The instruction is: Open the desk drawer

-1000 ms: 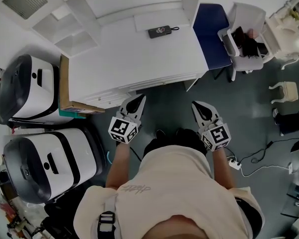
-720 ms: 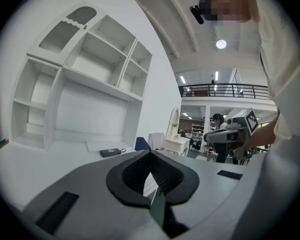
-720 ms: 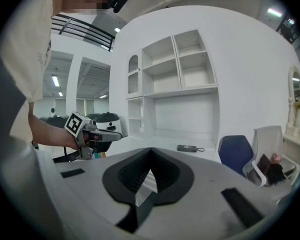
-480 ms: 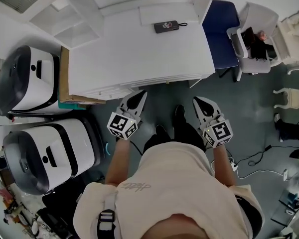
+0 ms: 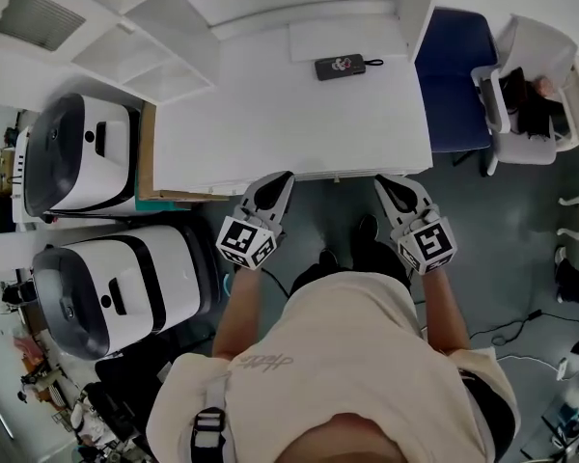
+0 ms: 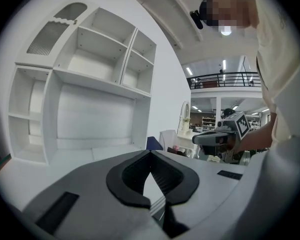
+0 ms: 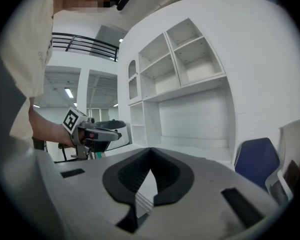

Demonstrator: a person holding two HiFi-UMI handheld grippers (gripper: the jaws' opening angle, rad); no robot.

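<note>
Head view: the white desk with its shelved hutch (image 5: pixel 299 123) fills the upper middle; a small black device with a strap (image 5: pixel 340 67) lies on its top; a blue chair (image 5: pixel 454 75) stands at its right end, and two white-and-black domed machines (image 5: pixel 77 152) sit to its left. The desk drawer (image 5: pixel 338 175) shows only as a thin white strip under the front edge and looks closed. A second ago bare floor separated both tools from the desk; now the left gripper (image 5: pixel 282 177) and the right gripper (image 5: pixel 384 181) have their tips right at that front edge, well apart from each other, so I judge the approach is nearly over and the pull has not begun.

Left gripper view: the left gripper (image 6: pixel 151 154) has its black pads clenched tip to tip, holding nothing; a ridged white front shows just beyond them.

Right gripper view: the right gripper (image 7: pixel 151 150) is likewise pinched together and empty; the same ridged front lies behind it; the jaws will probably need to part before gripping the drawer.
</note>
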